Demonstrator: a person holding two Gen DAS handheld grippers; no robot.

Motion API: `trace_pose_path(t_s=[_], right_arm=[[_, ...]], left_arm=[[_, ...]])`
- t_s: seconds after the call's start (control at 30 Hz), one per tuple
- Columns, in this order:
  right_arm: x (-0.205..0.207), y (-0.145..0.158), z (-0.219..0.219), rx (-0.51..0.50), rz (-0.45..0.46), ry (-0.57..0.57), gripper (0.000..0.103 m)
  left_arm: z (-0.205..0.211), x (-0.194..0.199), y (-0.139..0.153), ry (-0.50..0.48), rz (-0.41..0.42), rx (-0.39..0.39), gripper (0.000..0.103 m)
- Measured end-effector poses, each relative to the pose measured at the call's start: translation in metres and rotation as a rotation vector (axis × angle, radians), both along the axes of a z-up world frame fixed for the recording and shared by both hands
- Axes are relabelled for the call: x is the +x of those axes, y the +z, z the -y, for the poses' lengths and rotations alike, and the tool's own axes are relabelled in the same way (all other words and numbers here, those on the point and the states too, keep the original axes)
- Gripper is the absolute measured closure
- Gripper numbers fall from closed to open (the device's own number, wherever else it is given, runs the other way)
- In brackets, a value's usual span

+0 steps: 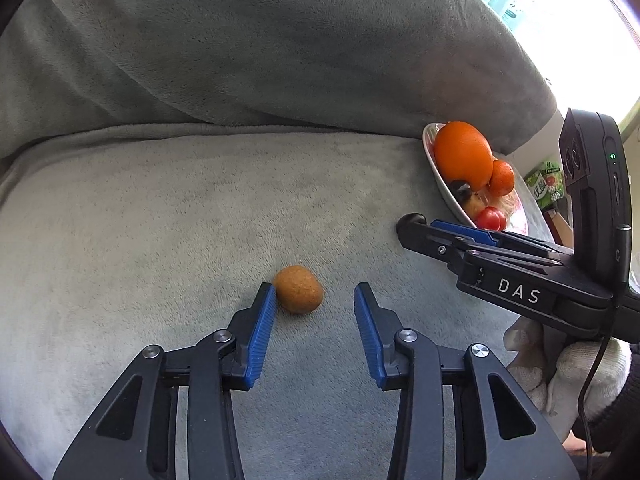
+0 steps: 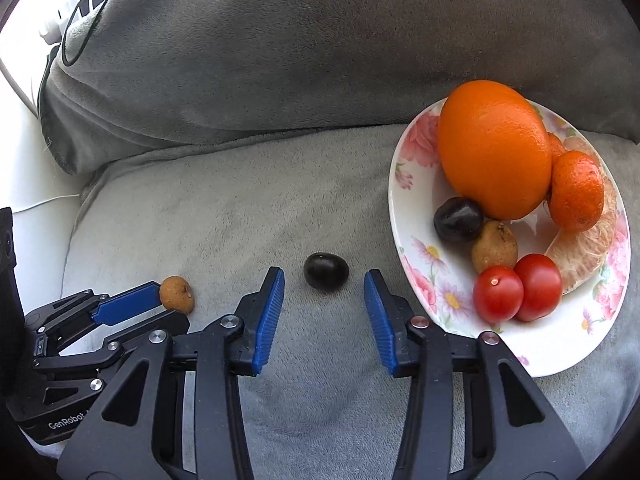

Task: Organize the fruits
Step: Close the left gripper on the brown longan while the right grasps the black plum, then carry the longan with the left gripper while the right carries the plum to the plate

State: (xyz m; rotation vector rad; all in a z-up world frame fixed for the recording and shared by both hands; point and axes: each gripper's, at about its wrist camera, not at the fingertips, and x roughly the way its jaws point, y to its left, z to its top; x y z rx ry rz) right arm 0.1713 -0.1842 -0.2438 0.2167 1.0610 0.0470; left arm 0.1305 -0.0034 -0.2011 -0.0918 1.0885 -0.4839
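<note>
at lower centre of the left wrist view, the left gripper stands with jaws wide, its blue ribbed pads bracketing a small round tan-brown fruit with rough skin that lies on the grey plush cushion. the fruit sits just beside the left-hand pad, off centre in the gap, so a closing stroke would likely nudge it sideways before pinching. at right of the same frame the right gripper reaches across toward the white floral plate at the cushion's far edge.

at lower centre of the right wrist view, the right gripper is likewise spread wide, holding nothing, aimed at a small glossy dark purple oval fruit lying just ahead of and between the fingertips. the plate, at right of frame, already carries a large orange, a small mandarin, a peeled citrus segment, two red cherry tomatoes, a second dark fruit and a second tan fruit. this grouping suggests the plate is the collection point, with two loose fruits left. at lower left the left gripper appears beside the tan fruit. soft pile keeps both fruits from rolling.
</note>
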Motion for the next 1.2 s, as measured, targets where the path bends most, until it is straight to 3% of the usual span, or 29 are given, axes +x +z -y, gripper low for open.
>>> trace_pose_path(t_s=[0.27, 0.4, 0.6, 0.7, 1.2], right_arm=[[0.008, 0.0, -0.009, -0.019, -0.001, 0.003, 0.062], [0.014, -0.004, -0.016, -0.034, -0.01, 0.011, 0.069], [0.018, -0.007, -0.028, -0.074, -0.015, 0.024, 0.071], [0.021, -0.01, -0.031, -0.085, -0.017, 0.022, 0.078], [0.007, 0.005, -0.025, -0.052, 0.021, 0.052, 0.08]], left_arm=[[0.002, 0.001, -0.005, -0.009, 0.004, 0.013, 0.071], [0.002, 0.001, -0.007, -0.007, 0.006, 0.024, 0.075], [0.001, 0.004, -0.01, -0.005, 0.007, 0.03, 0.078], [0.001, 0.004, -0.011, -0.005, 0.01, 0.031, 0.078], [-0.005, -0.002, -0.002, 0.02, 0.033, 0.006, 0.078]])
